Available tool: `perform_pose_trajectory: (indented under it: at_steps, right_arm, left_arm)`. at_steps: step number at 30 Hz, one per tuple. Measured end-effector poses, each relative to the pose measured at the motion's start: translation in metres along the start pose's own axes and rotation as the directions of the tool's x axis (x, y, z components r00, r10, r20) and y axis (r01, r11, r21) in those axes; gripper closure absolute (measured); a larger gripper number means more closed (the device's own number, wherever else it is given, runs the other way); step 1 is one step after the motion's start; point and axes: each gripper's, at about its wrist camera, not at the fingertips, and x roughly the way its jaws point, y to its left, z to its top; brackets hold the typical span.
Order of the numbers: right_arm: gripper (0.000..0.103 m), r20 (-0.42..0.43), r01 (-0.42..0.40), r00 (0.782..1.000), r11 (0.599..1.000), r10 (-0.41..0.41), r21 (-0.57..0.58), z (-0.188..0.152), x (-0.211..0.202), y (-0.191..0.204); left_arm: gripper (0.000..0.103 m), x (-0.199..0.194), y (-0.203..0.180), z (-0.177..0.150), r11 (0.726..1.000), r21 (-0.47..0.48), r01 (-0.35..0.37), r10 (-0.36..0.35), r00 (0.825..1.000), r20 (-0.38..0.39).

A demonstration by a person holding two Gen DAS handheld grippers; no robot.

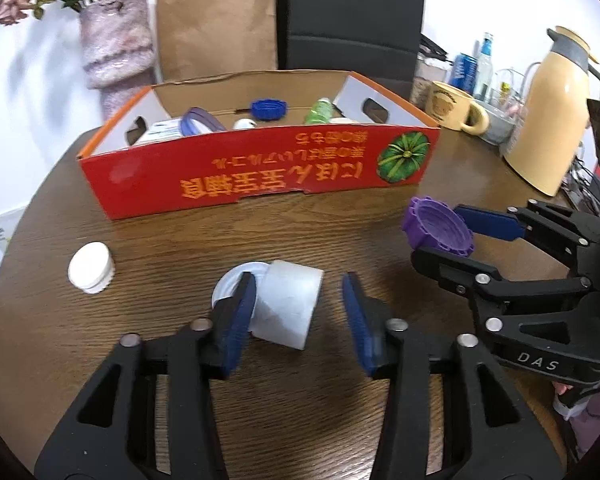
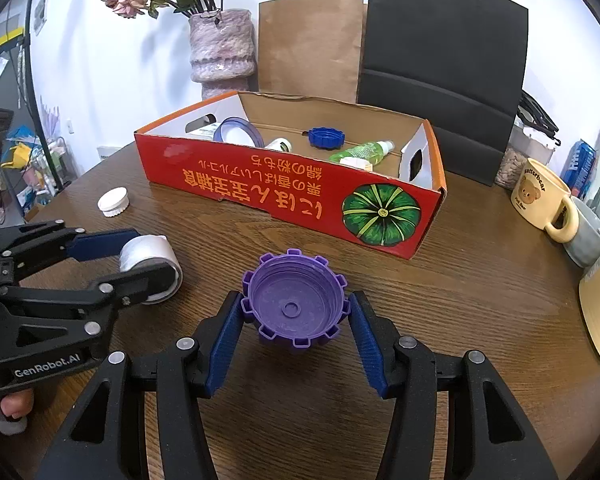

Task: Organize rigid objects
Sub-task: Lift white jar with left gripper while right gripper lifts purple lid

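Note:
A white tape roll [image 1: 287, 304] lies on its side on the wooden table between the open jaws of my left gripper [image 1: 300, 300]; the left pad touches it, the right pad stands apart. It also shows in the right wrist view [image 2: 150, 262]. My right gripper [image 2: 295, 312] is shut on a purple toothed cap [image 2: 296, 298], open side up; the cap also shows in the left wrist view [image 1: 438, 226]. A white cap [image 1: 91, 267] lies to the left. A red cardboard box [image 1: 260, 172] behind holds a blue cap [image 1: 269, 109], a green bottle [image 1: 320, 112] and other items.
A white lid [image 1: 230, 280] lies under the tape roll's far side. A yellow mug [image 2: 542, 200], a cream thermos [image 1: 552, 120], cans and bottles stand at the right. A pink vase [image 2: 222, 46], a brown bag [image 2: 310, 44] and a black bag [image 2: 440, 68] stand behind the box.

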Motion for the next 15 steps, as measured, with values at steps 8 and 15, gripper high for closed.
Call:
perform_pose_trajectory:
  at_steps: [8, 15]
  right_arm:
    - [0.045, 0.0, 0.0, 1.0, 1.0, 0.0, -0.002, 0.0, 0.0, 0.001]
    - [0.045, 0.0, -0.005, 1.0, 1.0, 0.005, -0.01, 0.0, 0.001, 0.003]
  left_arm:
    - [0.082, -0.005, -0.002, 0.0, 1.0, 0.004, -0.014, 0.014, 0.999, 0.028]
    - [0.082, -0.014, 0.0, 0.002, 0.998, -0.013, -0.067, 0.067, 0.996, 0.064]
